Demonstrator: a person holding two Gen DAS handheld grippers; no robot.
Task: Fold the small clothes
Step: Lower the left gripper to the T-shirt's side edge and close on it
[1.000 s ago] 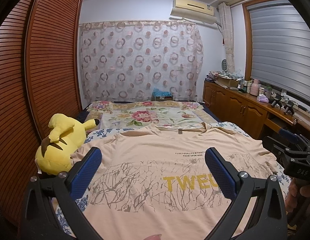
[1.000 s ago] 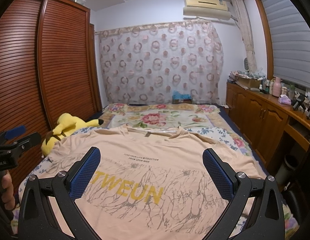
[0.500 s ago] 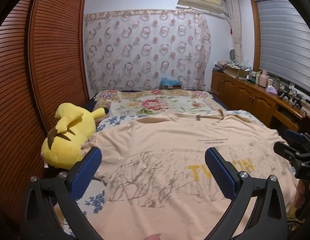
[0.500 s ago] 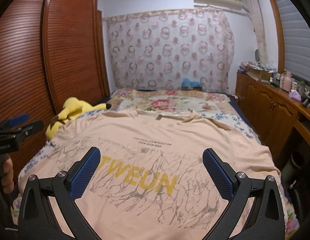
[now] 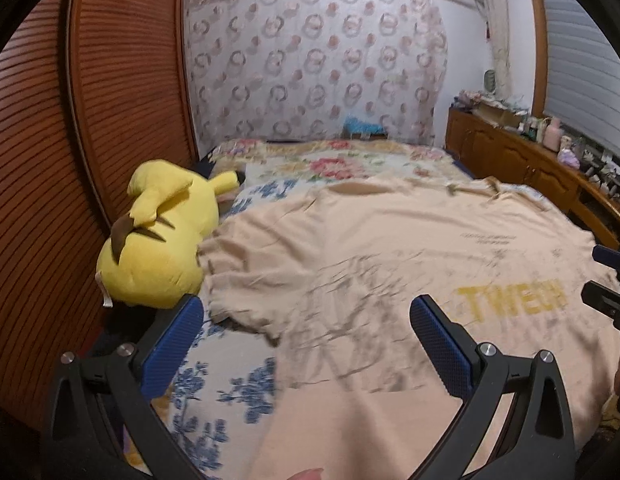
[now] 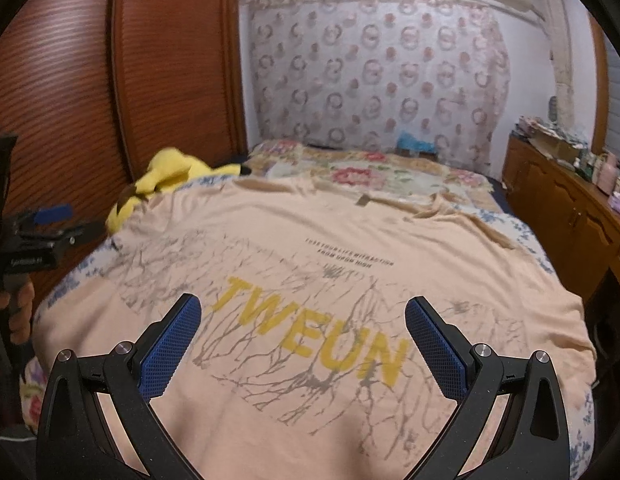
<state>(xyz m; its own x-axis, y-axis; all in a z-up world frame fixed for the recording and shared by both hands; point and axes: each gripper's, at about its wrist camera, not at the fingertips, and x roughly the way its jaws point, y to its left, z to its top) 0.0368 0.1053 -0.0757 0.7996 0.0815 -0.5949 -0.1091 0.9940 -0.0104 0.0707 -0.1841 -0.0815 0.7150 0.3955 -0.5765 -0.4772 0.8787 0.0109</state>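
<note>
A peach T-shirt (image 5: 390, 248) with yellow "TWEUN" lettering and grey branch print lies spread flat, front up, on the bed; it also shows in the right wrist view (image 6: 310, 272). My left gripper (image 5: 301, 328) is open and empty, above the shirt's left side near its left sleeve (image 5: 237, 292). My right gripper (image 6: 301, 332) is open and empty, above the printed chest. The left gripper also shows at the left edge of the right wrist view (image 6: 41, 228), and the right gripper shows at the right edge of the left wrist view (image 5: 610, 284).
A yellow plush toy (image 5: 161, 236) lies at the bed's left edge against the brown slatted wardrobe (image 5: 69, 140). A floral bedsheet (image 5: 342, 164) covers the bed's far end. A wooden cabinet (image 5: 530, 168) with clutter runs along the right wall.
Both grippers have swung to the left and come lower over the shirt. The left view now looks at the left sleeve and the plush toy. Both stay open.
</note>
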